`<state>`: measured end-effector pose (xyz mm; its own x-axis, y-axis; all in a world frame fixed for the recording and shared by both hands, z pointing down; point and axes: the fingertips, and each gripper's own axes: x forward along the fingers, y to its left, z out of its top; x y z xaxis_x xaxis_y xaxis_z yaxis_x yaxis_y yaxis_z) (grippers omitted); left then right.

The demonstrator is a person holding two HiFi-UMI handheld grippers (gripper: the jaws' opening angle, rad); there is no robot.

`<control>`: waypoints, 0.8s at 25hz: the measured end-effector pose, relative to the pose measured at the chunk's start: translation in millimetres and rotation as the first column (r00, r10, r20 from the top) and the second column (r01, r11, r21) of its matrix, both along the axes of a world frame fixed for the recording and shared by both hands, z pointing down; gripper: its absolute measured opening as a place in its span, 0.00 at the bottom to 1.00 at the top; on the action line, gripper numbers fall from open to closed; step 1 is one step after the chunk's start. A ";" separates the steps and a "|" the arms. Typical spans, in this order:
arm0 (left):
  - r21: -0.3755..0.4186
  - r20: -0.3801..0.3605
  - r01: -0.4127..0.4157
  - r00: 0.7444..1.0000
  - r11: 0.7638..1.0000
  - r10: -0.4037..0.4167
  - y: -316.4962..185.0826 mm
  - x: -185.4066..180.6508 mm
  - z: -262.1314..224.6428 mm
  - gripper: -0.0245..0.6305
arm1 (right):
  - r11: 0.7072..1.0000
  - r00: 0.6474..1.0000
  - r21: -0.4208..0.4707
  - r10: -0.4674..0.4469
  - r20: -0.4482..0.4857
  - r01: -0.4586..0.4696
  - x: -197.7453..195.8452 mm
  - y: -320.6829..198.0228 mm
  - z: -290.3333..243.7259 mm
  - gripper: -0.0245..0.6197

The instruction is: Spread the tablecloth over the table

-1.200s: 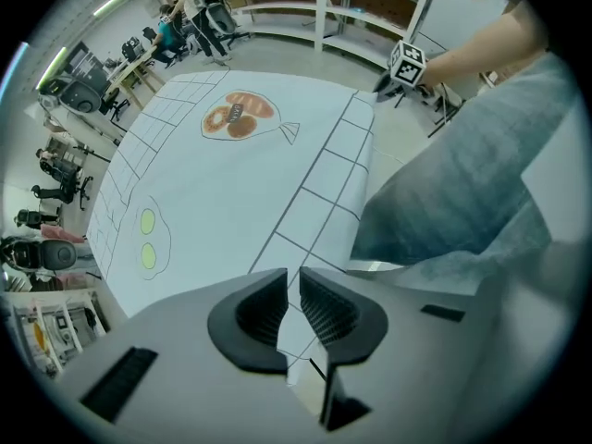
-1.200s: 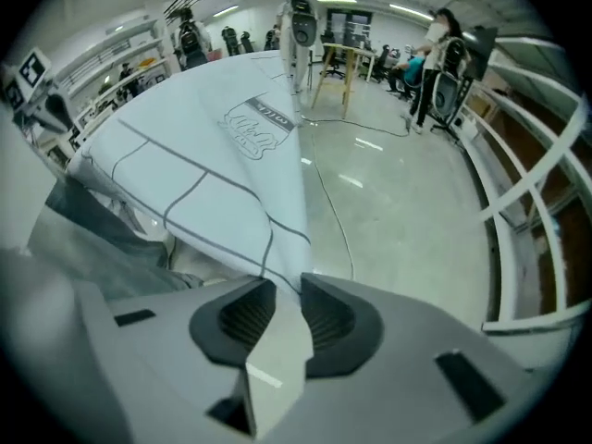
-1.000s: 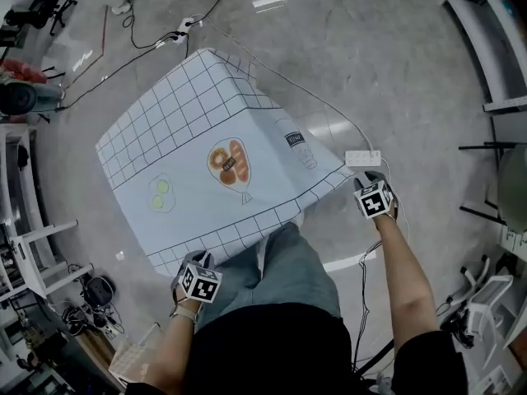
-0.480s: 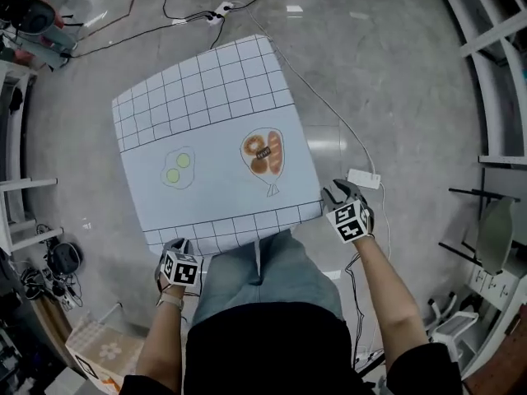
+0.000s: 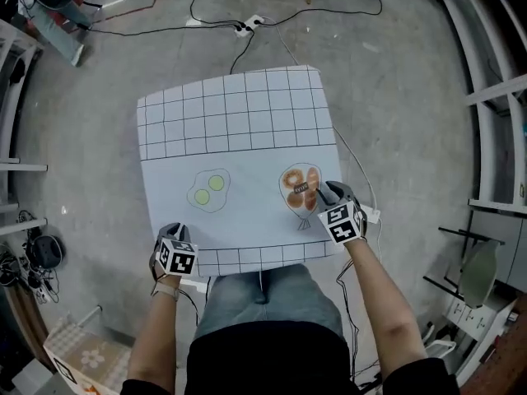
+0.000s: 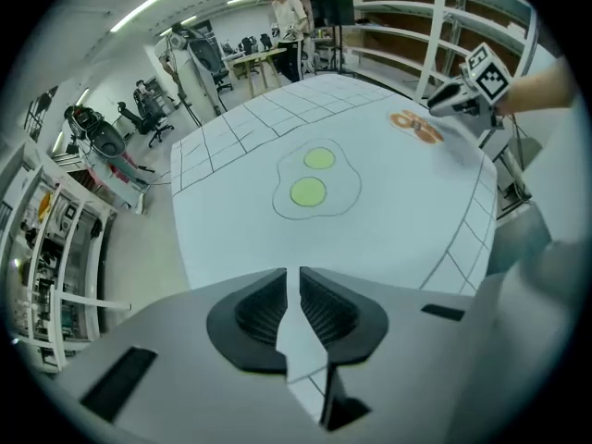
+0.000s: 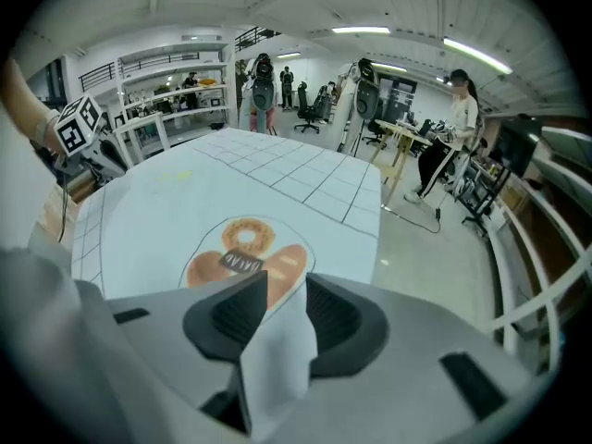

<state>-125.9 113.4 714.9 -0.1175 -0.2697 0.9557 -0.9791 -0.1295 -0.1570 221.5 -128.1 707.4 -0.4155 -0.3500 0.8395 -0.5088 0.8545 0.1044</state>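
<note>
Head view: the tablecloth (image 5: pixel 239 138), pale with a black grid border, lies spread flat in the middle of the scene. Its far edge points toward the cables (image 5: pixel 247 27) on the floor (image 5: pixel 395 97), and its near edge runs just beside my legs (image 5: pixel 263 303). My left gripper (image 5: pixel 169 233) sits at the near left corner of the cloth. My right gripper (image 5: pixel 326 192) sits at the right edge, close to the near right corner and touching the printed bread picture (image 5: pixel 300 186). A printed fried-egg picture (image 5: pixel 208 191) lies between the two grippers, nearer the left one.

Left gripper view: my jaws are almost together, pinching a thin flat corner of the cloth between the ribbed pads (image 6: pixel 264 308). The rest of the sheet stretches smoothly away from the jaws to the far side, and its edges drop over the sides.

Right gripper view: my jaws stand wider, clamped on a bunched fold of the cloth that rises between the pads and hangs toward the camera. The bread picture lies just beyond the jaw tips.
</note>
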 end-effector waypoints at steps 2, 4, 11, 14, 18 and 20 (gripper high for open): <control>0.035 -0.006 -0.004 1.000 0.999 0.005 -29.2 -16.3 4.4 0.10 | 0.999 0.999 0.017 0.051 0.000 -0.051 -17.7 -33.5 -4.6 0.25; 0.071 -0.003 -0.003 1.000 0.997 0.003 -58.9 -36.6 6.4 0.10 | 0.994 0.994 0.029 0.108 0.016 -0.108 -34.6 -67.9 -9.9 0.25; 0.156 0.030 -0.023 0.999 0.987 0.019 -150.6 -109.6 11.7 0.10 | 0.990 0.990 0.043 0.139 -0.029 -0.138 -82.7 -164.3 0.8 0.11; 0.169 0.053 -0.023 0.998 0.985 0.014 -172.0 -131.6 14.9 0.10 | 0.991 0.989 0.048 0.131 -0.067 -0.128 -91.8 -187.8 12.4 0.10; 0.192 0.073 -0.040 0.997 0.981 0.026 -195.2 -137.6 7.4 0.10 | 0.987 0.984 0.117 0.125 -0.127 -0.110 -88.9 -211.4 5.3 0.07; 0.194 0.083 -0.062 0.995 0.979 0.046 -203.1 -145.8 4.2 0.09 | 0.984 0.979 0.151 0.123 -0.163 -0.098 -96.2 -221.7 -0.5 0.06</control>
<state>-271.7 -89.7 719.1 -0.1695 -0.4594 0.8719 -0.9553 -0.1409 -0.2599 125.3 -349.9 706.9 -0.2224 -0.5060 0.8333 -0.5633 0.7644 0.3138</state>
